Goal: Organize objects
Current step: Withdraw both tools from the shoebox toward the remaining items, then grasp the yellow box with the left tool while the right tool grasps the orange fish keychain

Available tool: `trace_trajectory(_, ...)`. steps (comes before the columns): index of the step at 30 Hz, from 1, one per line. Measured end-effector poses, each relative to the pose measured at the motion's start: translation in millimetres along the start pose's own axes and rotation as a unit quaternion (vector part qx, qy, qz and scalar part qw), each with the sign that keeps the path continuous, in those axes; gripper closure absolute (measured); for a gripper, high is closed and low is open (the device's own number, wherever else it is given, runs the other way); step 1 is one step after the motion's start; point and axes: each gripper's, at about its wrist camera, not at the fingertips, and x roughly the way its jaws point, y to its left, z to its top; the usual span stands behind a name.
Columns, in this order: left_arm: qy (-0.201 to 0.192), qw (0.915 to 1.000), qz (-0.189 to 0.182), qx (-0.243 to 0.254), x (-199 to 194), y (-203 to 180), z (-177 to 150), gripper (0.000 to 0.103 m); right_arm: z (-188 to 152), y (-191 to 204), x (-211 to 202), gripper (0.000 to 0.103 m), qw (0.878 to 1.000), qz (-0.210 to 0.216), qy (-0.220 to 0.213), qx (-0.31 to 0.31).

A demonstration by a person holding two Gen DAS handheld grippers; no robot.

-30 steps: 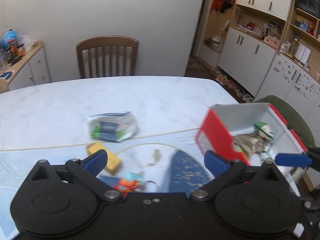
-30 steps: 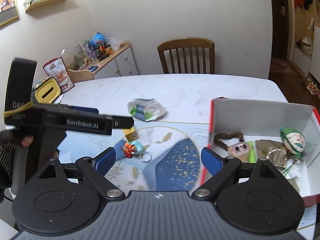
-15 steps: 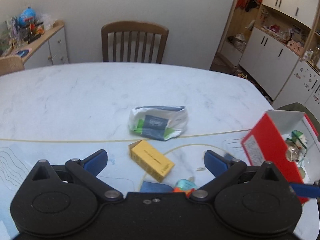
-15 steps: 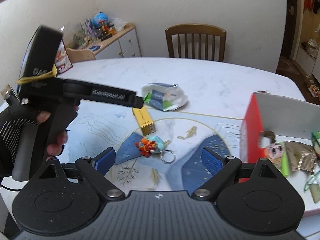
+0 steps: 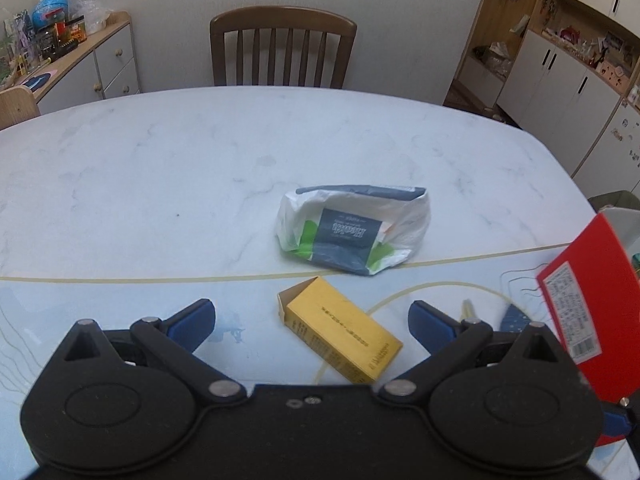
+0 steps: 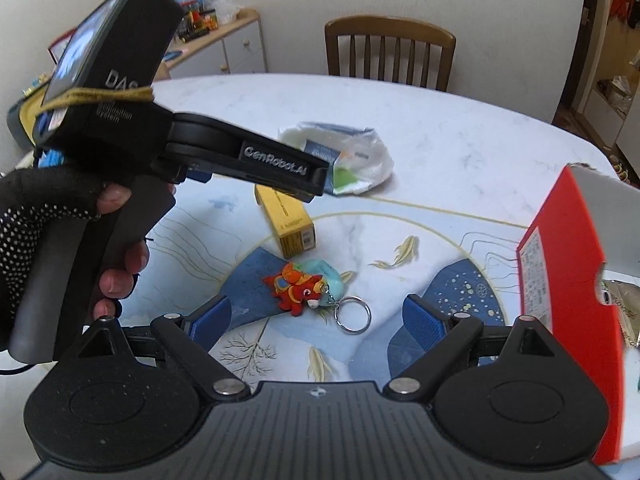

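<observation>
Two tools gape empty: left tool, marked "GenRobot.AI", above yellow box; right tool above keychain

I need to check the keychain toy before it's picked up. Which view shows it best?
The right wrist view: the keychain toy lies in full sight with its ring, between the open jaws. The left wrist view does not show it at all.
</observation>
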Motion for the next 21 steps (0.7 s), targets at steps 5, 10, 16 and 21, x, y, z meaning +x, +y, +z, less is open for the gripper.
trace_trajectory(5,0.008,1.0,-0.004,0.004,10,-2,0,0.001,-1,7,15,0.01,1.0,-0.008,0.009,-0.017)
trace_trajectory(10,0.014,0.9999,0.0,0.007,18,-6,-2,0.003,1,12,24,0.013,0.999,-0.013,0.01,-0.031)
trace_trajectory(16,0.026,0.9996,-0.006,0.006,25,-8,-4,0.014,3,18,37,0.024,0.999,-0.016,0.019,-0.047)
trace_trajectory(21,0.028,0.9996,-0.009,0.004,25,-8,-6,0.022,3,21,44,0.036,0.998,-0.016,0.022,-0.058)
